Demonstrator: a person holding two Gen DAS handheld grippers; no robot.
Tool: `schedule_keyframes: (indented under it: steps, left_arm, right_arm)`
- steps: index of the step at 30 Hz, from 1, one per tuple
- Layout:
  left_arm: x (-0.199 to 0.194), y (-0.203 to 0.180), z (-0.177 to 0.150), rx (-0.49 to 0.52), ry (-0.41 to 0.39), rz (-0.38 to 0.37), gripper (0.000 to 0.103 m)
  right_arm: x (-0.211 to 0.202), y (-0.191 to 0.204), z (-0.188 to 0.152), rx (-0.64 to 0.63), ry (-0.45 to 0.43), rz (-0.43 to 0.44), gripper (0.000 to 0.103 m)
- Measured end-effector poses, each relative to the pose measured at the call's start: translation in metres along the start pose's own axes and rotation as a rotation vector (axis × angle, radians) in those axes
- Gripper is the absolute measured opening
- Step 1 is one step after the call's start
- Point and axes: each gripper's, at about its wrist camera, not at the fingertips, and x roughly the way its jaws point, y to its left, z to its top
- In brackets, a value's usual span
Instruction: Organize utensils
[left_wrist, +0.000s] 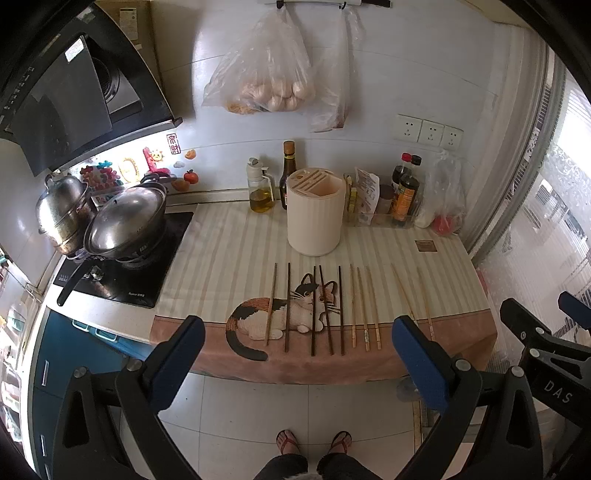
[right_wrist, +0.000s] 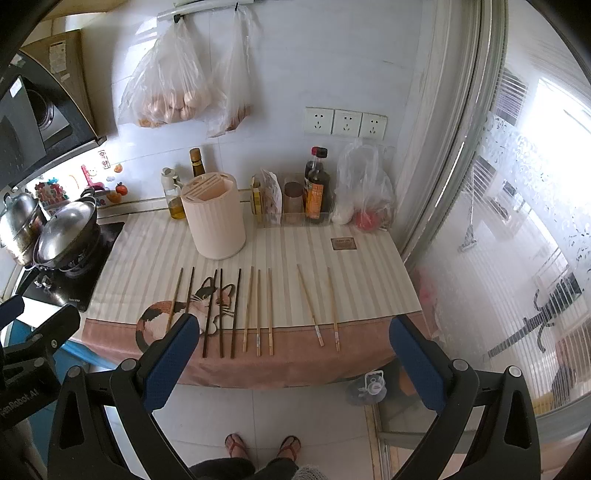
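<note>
Both grippers held back from the counter edge, above the floor, nothing grasped. Left gripper (left_wrist: 297, 354): jaws spread wide, empty. Right gripper (right_wrist: 291, 354): same, wide apart and empty.

Holder (left_wrist: 314, 212) upright at rear centre of the cloth (left_wrist: 424, 266), slotted top with an open compartment on its right side. Chopsticks (left_wrist: 328, 310) in a row in front of the holder, lying flat, roughly parallel, tips toward it; dark ones directly in front, pale ones to the holder's right, two more apart at far right (right_wrist: 327, 306). None yet in the holder.

Step judged: first pick. Recommended: approach one stick from above, jaws across its width near the thick end, clear of neighbours. Sticks in front of the holder appear closely spaced, possibly touching; hard to confirm through lens distortion. Lift, tip upright, lower into the open compartment. Risk: thin stick rolling or pivoting in the pads.
</note>
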Motion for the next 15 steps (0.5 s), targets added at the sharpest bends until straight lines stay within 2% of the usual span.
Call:
schedule_keyframes:
  steps: [15]
  left_arm:
    - [0.007,0.000,0.004,0.008,-0.005,0.013,0.103]
  right_arm:
    - [0.012,0.005,-0.002,0.020,0.001,0.000,0.103]
